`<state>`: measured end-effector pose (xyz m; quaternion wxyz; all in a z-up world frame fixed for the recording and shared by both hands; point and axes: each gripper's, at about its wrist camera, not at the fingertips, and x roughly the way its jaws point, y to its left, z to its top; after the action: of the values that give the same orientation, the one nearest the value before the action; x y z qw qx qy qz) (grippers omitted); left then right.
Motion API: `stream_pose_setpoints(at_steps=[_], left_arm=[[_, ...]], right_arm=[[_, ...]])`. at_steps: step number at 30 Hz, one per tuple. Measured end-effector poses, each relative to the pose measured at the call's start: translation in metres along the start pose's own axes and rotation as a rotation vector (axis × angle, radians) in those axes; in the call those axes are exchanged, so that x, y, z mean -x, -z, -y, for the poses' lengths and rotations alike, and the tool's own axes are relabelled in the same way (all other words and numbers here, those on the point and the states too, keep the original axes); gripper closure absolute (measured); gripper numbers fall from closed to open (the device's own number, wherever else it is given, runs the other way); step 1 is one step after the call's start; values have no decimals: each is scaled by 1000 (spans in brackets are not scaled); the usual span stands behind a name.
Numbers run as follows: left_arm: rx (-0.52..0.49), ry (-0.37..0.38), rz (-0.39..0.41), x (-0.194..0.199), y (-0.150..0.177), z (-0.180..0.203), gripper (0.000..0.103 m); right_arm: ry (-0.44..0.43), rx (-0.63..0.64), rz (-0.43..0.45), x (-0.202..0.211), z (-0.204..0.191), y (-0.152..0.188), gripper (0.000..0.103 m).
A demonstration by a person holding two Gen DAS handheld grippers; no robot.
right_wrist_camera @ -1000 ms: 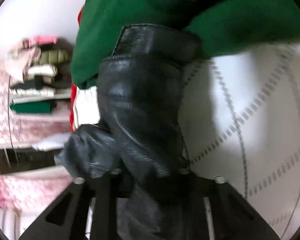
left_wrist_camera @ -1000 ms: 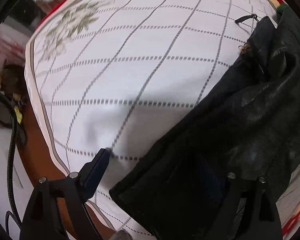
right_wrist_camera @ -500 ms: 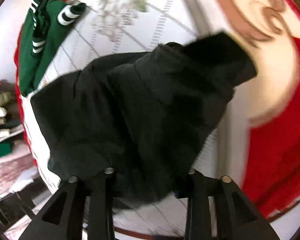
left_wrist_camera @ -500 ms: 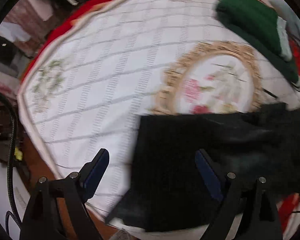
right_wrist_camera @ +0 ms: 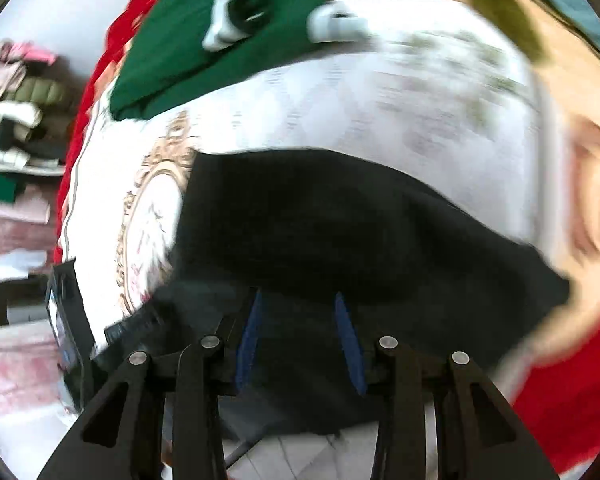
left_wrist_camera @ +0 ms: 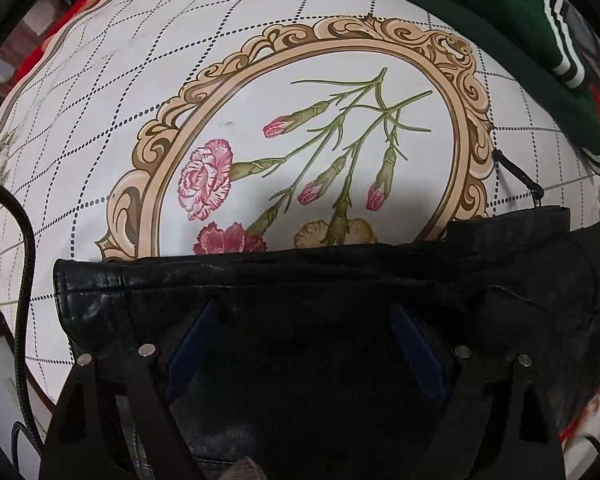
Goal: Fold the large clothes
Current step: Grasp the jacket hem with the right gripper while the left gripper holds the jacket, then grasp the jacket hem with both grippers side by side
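Black leather jacket [left_wrist_camera: 300,276] now lies flat on the bedspread [left_wrist_camera: 100,100] — dropped by the right hand-held gripper [right_wrist_camera: 300,320], jaws just parted, nothing pinched. Left hand-held gripper [left_wrist_camera: 304,340] hovers wide above — fold can start.

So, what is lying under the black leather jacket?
Under the black leather jacket lies the white bedspread with dotted lines. The jacket covers the lower part of its oval flower frame; what else lies beneath it cannot be seen.
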<state>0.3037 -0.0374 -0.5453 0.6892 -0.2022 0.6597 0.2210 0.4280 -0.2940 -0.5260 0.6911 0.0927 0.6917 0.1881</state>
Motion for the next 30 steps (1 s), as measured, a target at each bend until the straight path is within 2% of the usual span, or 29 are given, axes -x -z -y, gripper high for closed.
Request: stream_pose_setpoints(at_steps=[3, 5, 9, 11, 13, 15, 18, 22, 24, 25, 30], left_arm=[[1, -22, 9, 4, 2, -9, 13], [20, -25, 8, 8, 3, -21, 13], [38, -42, 29, 30, 11, -44, 13], [38, -58, 54, 44, 19, -57, 13], [55, -77, 76, 61, 30, -73, 13], [96, -79, 98, 74, 41, -94, 13], [207, -42, 98, 85, 55, -129, 14], [336, 9, 71, 74, 68, -144, 14], [376, 44, 59, 65, 67, -157, 14], [381, 48, 61, 65, 67, -157, 14], [343, 95, 108, 54, 42, -147, 16]], right_arm=[[81, 20, -48, -46, -8, -21, 65], [78, -21, -75, -57, 1, -24, 65], [43, -14, -112, -30, 10, -22, 65], [45, 22, -63, -5, 10, -15, 65], [29, 74, 30, 24, 7, -3, 65], [16, 130, 84, 46, 4, 10, 65], [-48, 162, 89, 62, 3, 23, 65], [-23, 172, 58, 59, 7, 33, 65], [-47, 139, 32, 48, 11, 37, 65], [-53, 130, 22, 34, 5, 38, 65], [-57, 129, 1, 22, 1, 35, 65]])
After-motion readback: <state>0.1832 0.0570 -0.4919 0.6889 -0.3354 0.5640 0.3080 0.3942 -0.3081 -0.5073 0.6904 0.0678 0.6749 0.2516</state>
